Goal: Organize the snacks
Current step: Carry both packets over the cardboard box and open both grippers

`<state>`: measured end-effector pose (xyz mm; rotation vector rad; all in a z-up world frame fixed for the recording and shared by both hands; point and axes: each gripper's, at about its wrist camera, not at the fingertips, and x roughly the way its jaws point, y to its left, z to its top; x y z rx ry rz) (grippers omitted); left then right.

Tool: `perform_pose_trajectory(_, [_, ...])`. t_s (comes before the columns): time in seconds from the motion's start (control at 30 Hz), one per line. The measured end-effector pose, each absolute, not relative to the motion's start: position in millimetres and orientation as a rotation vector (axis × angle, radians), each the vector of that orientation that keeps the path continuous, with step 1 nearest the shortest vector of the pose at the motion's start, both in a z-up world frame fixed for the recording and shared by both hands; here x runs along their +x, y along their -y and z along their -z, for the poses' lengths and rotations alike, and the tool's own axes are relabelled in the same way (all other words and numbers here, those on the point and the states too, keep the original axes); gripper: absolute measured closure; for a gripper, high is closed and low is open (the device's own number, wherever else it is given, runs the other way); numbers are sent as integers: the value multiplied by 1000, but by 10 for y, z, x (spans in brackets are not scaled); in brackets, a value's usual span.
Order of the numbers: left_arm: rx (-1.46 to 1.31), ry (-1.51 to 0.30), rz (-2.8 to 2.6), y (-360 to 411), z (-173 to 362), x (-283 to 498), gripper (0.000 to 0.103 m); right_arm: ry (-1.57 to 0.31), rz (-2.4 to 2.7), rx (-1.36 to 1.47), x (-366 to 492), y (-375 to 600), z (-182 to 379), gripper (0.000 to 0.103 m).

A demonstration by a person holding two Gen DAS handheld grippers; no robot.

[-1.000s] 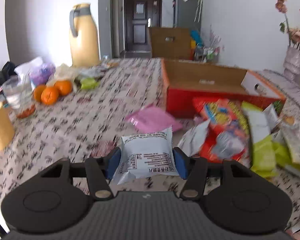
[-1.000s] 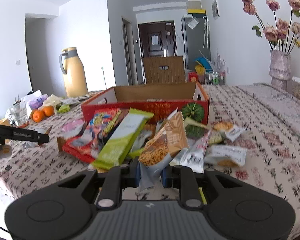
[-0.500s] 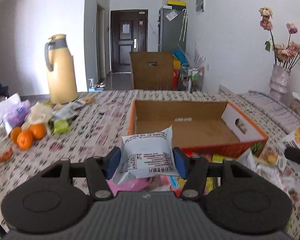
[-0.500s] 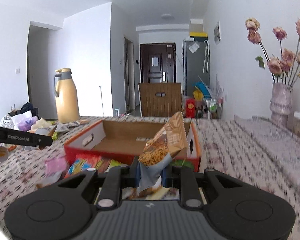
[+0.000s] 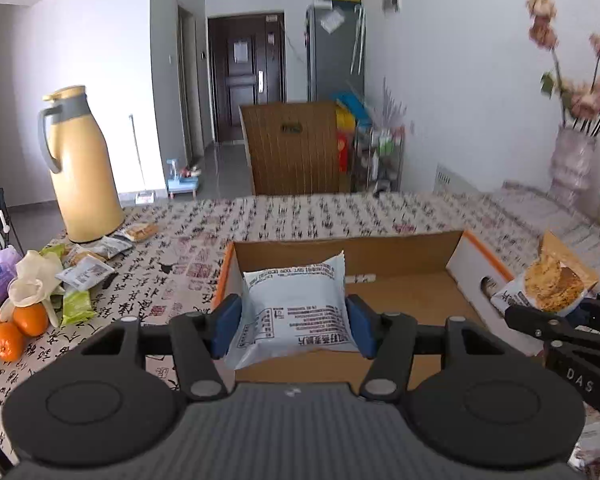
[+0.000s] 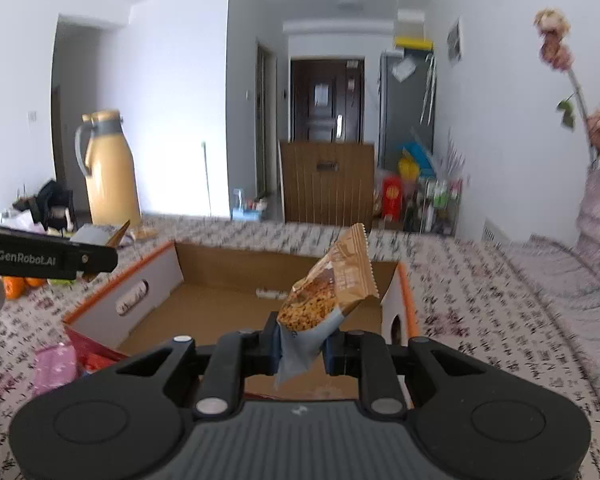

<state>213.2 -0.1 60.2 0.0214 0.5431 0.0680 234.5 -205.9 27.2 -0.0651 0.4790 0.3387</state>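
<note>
**Two packets held above the open carton**

Between the blue pads of the left gripper (image 5: 293, 326) sits one white snack packet (image 5: 294, 312), pinched at both side edges and held flat, printed side up, over the near left part of the cardboard box (image 5: 400, 292). The right gripper (image 6: 301, 350) has its jaws pressed nearly together on the bottom seam of one brown snack packet (image 6: 328, 288), which stands tilted above the near edge of the same box.

One box lies on the patterned tablecloth (image 5: 300, 216), open-topped with orange rims; its brown floor holds only a small pale strip (image 6: 269, 293) against the far wall. Beside its near left corner lie a pink packet (image 6: 54, 366) and a red one, partly hidden.

Toward the table's left edge stand one yellow thermos jug (image 5: 82, 168), a scatter of small packets (image 5: 96, 258), three oranges (image 5: 14, 328) and a white flower. At the right edge is one vase (image 5: 572, 164) of dried roses.
</note>
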Motion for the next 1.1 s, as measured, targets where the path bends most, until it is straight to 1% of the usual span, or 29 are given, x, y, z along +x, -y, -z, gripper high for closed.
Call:
perform_pose_trajectory(0.17, [48, -601, -67, 48, -463, 2361, 44, -588, -339, -73, 2660, 1990, -96, 84])
perform_pose_trajectory(0.23, [53, -616, -65, 59, -414, 2405, 42, -615, -336, -74, 2732, 1979, -44, 83])
perform_pose_trajectory(0.27, [51, -622, -64, 57, -393, 2421, 39, -622, -334, -76, 2753, 1967, -31, 83])
perform_pose_trajectory(0.33, [48, -627, -60, 59, -366, 2445, 38, -637, -330, -77, 2774, 1960, 1, 81])
perform_pose_trajectory(0.37, [48, -629, -56, 56, -356, 2446, 36, -641, -325, -77, 2780, 1969, 5, 80])
perform_pose_trajectory(0.4, [48, -630, -58, 52, -351, 2448, 29, -643, -321, -78, 2779, 1977, 14, 77])
perform_pose_trajectory(0.43, [48, -627, -59, 53, -347, 2440, 25, -643, -322, -77, 2774, 1977, 16, 69])
perform_pose_trajectory(0.47, [47, -619, -60, 44, -346, 2420, 16, -639, -317, -75, 2766, 1980, 14, 63])
perform_pose_trajectory(0.5, [46, -615, -63, 46, -355, 2414, 7, -632, -308, -74, 2754, 1987, 6, 50])
perform_pose_trajectory(0.53, [45, -610, -67, 41, -364, 2402, 3, -625, -298, -72, 2741, 2003, -3, 35])
perform_pose_trajectory(0.57, [45, -603, -70, 31, -368, 2379, 1, -613, -289, -63, 2718, 2022, -14, 27])
perform_pose_trajectory(0.6, [46, -599, -69, 28, -376, 2356, 0, -602, -287, -53, 2690, 2046, -28, 12])
perform_pose_trajectory(0.63, [44, -599, -69, 21, -380, 2341, 0, -592, -284, -46, 2666, 2064, -38, 2])
perform_pose_trajectory(0.67, [40, -598, -71, 16, -387, 2330, 0, -583, -277, -44, 2644, 2084, -52, 0])
perform_pose_trajectory(0.93, [2, -589, -76, -47, -431, 2176, 0, -554, -250, -30, 2475, 2174, -131, 0])
perform_pose_trajectory(1.1, [-9, -546, -71, -62, -508, 1962, 0, -526, -255, -8, 2289, 2227, -189, 0])
